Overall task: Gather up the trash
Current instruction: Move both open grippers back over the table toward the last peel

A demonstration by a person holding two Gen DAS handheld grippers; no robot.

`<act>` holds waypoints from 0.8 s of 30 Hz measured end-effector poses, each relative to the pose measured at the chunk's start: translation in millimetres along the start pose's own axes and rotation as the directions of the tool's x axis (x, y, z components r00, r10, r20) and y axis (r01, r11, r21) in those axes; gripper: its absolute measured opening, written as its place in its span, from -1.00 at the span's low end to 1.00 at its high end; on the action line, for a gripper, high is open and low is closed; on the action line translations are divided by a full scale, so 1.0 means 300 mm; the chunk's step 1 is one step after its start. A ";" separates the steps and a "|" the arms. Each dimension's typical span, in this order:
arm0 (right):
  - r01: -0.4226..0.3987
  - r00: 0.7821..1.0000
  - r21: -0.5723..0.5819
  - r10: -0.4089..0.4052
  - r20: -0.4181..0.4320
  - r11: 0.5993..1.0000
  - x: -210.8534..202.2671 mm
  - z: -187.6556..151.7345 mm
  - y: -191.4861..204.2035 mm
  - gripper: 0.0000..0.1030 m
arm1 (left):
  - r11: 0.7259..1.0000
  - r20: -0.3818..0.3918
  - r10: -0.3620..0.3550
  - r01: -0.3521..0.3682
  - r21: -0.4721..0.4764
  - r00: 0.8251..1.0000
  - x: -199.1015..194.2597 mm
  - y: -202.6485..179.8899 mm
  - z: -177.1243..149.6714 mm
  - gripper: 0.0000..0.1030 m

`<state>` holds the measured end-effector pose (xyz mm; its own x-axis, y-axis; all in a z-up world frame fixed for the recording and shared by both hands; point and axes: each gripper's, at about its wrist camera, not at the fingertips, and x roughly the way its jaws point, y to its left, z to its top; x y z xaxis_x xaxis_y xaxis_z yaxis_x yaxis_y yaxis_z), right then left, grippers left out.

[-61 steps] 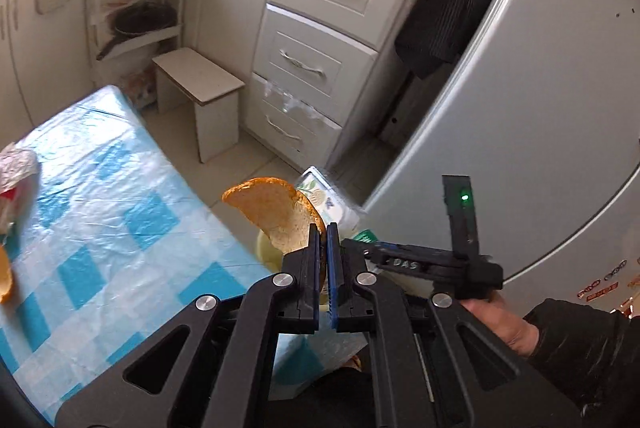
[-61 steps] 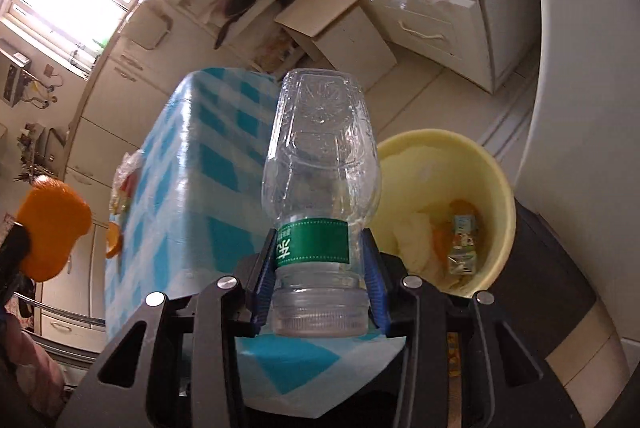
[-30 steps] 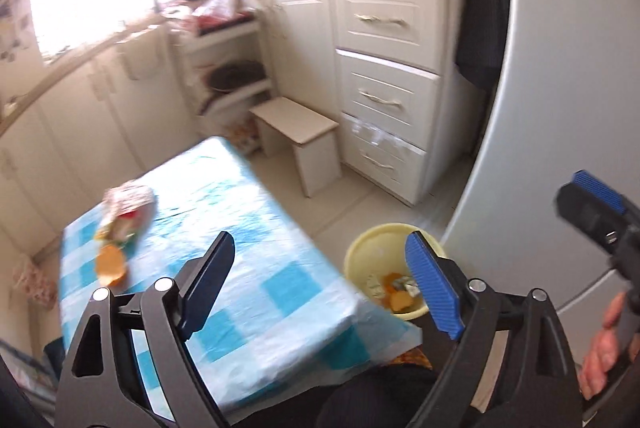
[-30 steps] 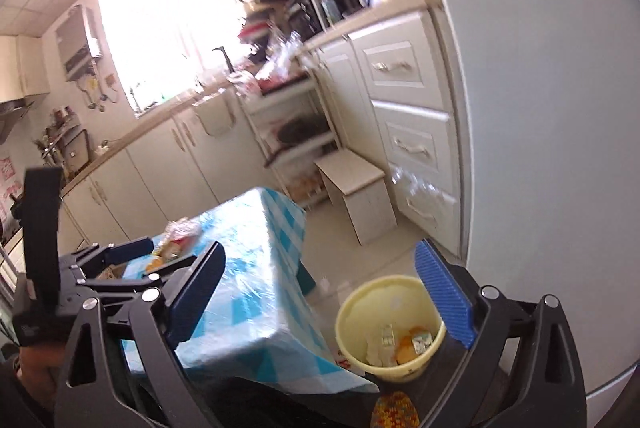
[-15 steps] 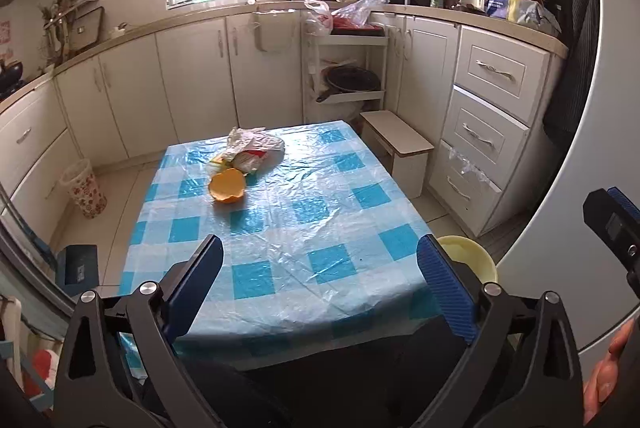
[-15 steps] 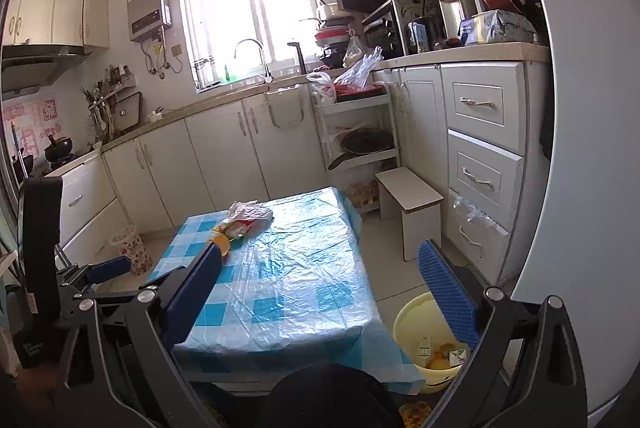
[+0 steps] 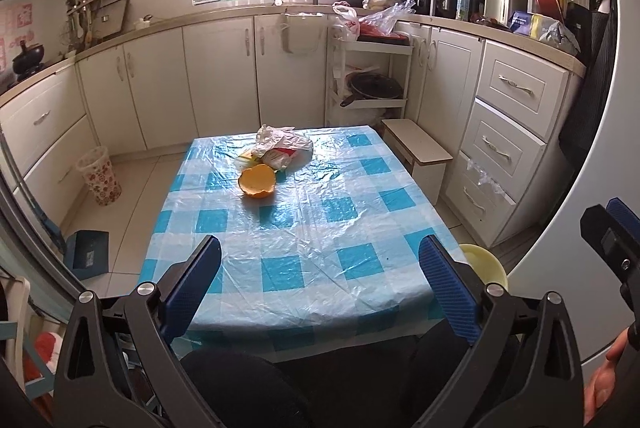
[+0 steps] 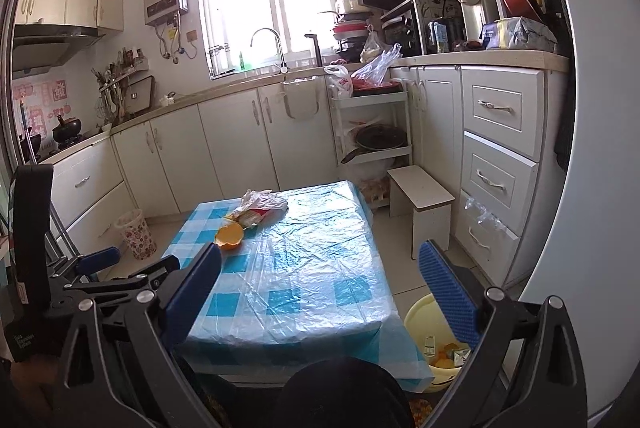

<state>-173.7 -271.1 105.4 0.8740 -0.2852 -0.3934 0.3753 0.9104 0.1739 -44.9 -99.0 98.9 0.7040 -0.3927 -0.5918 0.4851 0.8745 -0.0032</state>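
Since both your grippers, left (image 7: 320,268) and right (image 8: 318,278), have spread fingers holding nothing, you can grab more. Beside the table (image 7: 304,260) sits the yellow bin (image 8: 416,320), close for dropping. Farther off lie the orange peel (image 7: 257,181) and crumpled bag (image 7: 282,145).

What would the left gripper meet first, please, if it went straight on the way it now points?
Probably the checked tablecloth near its front, well short of the orange peel; the left gripper is empty, though depth is uncertain.
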 end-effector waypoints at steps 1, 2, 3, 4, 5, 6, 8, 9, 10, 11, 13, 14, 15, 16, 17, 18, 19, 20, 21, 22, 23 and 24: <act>0.000 1.000 -0.001 0.000 -0.001 1.000 -0.001 -0.001 0.002 0.85 | 1.000 0.000 0.002 -0.002 0.001 1.000 -0.001 0.001 -0.001 0.85; -0.001 1.000 -0.001 0.001 -0.002 1.000 -0.001 -0.001 0.003 0.85 | 1.000 0.000 0.004 -0.004 0.001 1.000 -0.002 -0.001 -0.002 0.85; -0.002 1.000 -0.002 0.002 -0.004 1.000 0.000 -0.002 0.003 0.85 | 1.000 0.000 0.006 -0.006 0.001 1.000 -0.004 -0.001 -0.003 0.85; -0.002 1.000 -0.004 0.002 -0.007 1.000 0.000 -0.003 0.005 0.85 | 1.000 0.000 0.007 -0.007 0.001 1.000 -0.005 0.000 -0.003 0.85; -0.001 1.000 -0.005 0.001 -0.008 1.000 -0.001 -0.004 0.007 0.85 | 1.000 0.001 0.009 -0.009 0.002 1.000 -0.006 -0.001 -0.003 0.85; -0.002 1.000 -0.006 0.002 -0.008 1.000 -0.002 -0.004 0.008 0.85 | 1.000 0.001 0.010 -0.010 0.003 1.000 -0.009 -0.002 -0.003 0.85; -0.004 1.000 -0.007 0.004 -0.008 1.000 -0.006 -0.005 0.014 0.85 | 1.000 0.002 0.014 -0.014 0.006 1.000 -0.013 -0.003 -0.003 0.85; -0.004 1.000 -0.009 0.004 -0.007 1.000 -0.009 -0.005 0.017 0.85 | 1.000 0.004 0.017 -0.017 0.007 1.000 -0.015 -0.003 -0.004 0.85; -0.005 1.000 -0.011 0.005 -0.005 1.000 -0.011 -0.005 0.020 0.85 | 1.000 0.005 0.019 -0.019 0.007 1.000 -0.017 -0.003 -0.005 0.85; -0.006 1.000 -0.013 0.006 -0.005 1.000 -0.013 -0.004 0.023 0.85 | 1.000 0.007 0.021 -0.021 0.007 1.000 -0.020 0.000 -0.005 0.85; -0.007 1.000 -0.016 0.007 -0.004 1.000 -0.017 -0.005 0.029 0.85 | 1.000 0.009 0.027 -0.027 0.007 1.000 -0.023 0.004 -0.006 0.85; -0.008 1.000 -0.018 0.008 -0.005 1.000 -0.017 -0.006 0.032 0.85 | 1.000 0.009 0.031 -0.031 0.006 0.999 -0.025 0.007 -0.008 0.85; -0.009 1.000 -0.020 0.009 -0.006 1.000 -0.016 -0.007 0.032 0.85 | 0.999 0.010 0.033 -0.033 0.005 0.999 -0.026 0.009 -0.009 0.85; -0.010 1.000 -0.022 0.010 -0.008 1.000 -0.015 -0.008 0.034 0.85 | 0.999 0.010 0.036 -0.036 0.004 0.999 -0.027 0.012 -0.010 0.85; -0.011 1.000 -0.023 0.011 -0.010 1.000 -0.014 -0.008 0.035 0.85 | 0.999 0.010 0.038 -0.038 0.002 0.999 -0.027 0.016 -0.010 0.85; -0.012 1.000 -0.025 0.012 -0.012 1.000 -0.012 -0.009 0.038 0.85 | 0.999 0.009 0.040 -0.040 0.001 0.999 -0.027 0.020 -0.011 0.85; -0.013 1.000 -0.027 0.013 -0.015 1.000 -0.010 -0.011 0.041 0.85 | 0.999 0.008 0.044 -0.044 0.000 0.999 -0.025 0.023 -0.012 0.85; -0.015 1.000 -0.029 0.014 -0.017 0.999 -0.006 -0.012 0.043 0.85 | 0.999 0.007 0.046 -0.046 -0.001 0.999 -0.023 0.027 -0.012 0.85; -0.016 1.000 -0.030 0.015 -0.019 0.999 -0.004 -0.015 0.046 0.85 | 0.999 0.005 0.048 -0.048 -0.003 0.999 -0.020 0.031 -0.012 0.85; -0.018 1.000 -0.032 0.017 -0.023 0.999 0.000 -0.017 0.049 0.85 | 0.999 0.003 0.051 -0.051 -0.004 0.999 -0.016 0.035 -0.015 0.85; -0.019 0.999 -0.034 0.019 -0.027 0.999 0.006 -0.019 0.051 0.85 | 0.999 0.000 0.052 -0.052 -0.004 0.999 -0.010 0.041 -0.014 0.85; -0.022 0.999 -0.036 0.021 -0.032 0.999 0.013 -0.020 0.053 0.85 | 0.998 -0.004 0.055 -0.055 -0.005 0.998 -0.004 0.045 -0.016 0.85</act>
<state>-166.3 -255.9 101.2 0.8714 -0.2567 -0.4181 0.3449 0.9266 0.1500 -41.7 -85.5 95.8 0.7275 -0.3433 -0.5940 0.4434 0.8960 0.0253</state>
